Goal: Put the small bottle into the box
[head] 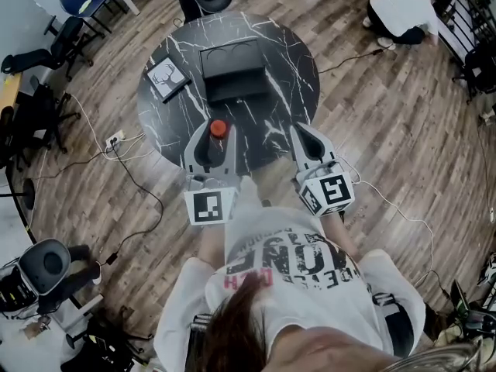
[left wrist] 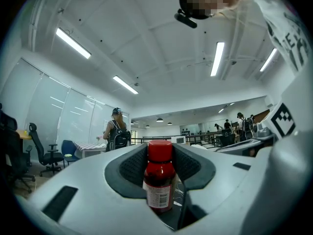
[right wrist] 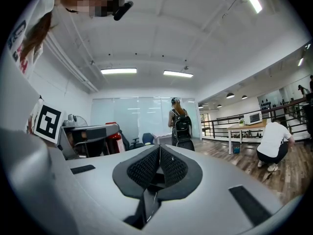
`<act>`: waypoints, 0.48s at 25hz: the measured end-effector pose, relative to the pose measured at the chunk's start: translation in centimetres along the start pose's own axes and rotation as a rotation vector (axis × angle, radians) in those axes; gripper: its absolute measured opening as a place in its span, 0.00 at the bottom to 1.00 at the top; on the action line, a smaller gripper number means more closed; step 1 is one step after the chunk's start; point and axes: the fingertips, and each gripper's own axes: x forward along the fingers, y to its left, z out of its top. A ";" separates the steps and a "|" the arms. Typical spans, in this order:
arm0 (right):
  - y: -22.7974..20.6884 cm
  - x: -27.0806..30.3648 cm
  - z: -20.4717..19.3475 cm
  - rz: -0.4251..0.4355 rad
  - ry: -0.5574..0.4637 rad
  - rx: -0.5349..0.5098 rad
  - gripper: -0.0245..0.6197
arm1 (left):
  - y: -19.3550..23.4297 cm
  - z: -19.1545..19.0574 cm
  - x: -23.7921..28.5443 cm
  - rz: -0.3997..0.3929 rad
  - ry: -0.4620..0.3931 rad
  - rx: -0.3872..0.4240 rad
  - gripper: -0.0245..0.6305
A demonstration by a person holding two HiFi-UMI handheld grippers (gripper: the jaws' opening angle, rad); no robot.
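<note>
left gripper (head: 216, 136) fingers clamp the small bottle (left wrist: 159, 180) — right gripper (right wrist: 159, 153) fingers pressed together, empty

A round black surface (head: 298, 60) with white lines stands on a wooden floor (head: 403, 138). A black box (head: 232, 72) sits on it, with a small deer picture (head: 165, 76) near the box. The left gripper (head: 215, 135) holds a small bottle (head: 218, 129) with a red cap at the near edge. The right gripper (head: 302, 134) is beside it, jaws together. Far off, a person in white (head: 403, 8) crouches.
</note>
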 end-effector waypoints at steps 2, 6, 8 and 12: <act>-0.2 1.7 0.0 0.001 0.003 0.003 0.04 | 1.1 -0.2 1.2 -0.001 0.009 -0.005 0.26; -0.5 5.2 0.0 -0.001 0.010 0.006 0.04 | 3.4 -0.8 3.8 -0.006 0.020 -0.019 0.26; -0.6 6.8 -0.1 -0.005 0.013 0.006 0.04 | 4.6 -1.0 5.0 -0.014 0.020 -0.021 0.26; -0.9 10.2 0.1 -0.022 0.019 0.002 0.04 | 6.9 -1.5 7.5 -0.036 0.026 -0.028 0.26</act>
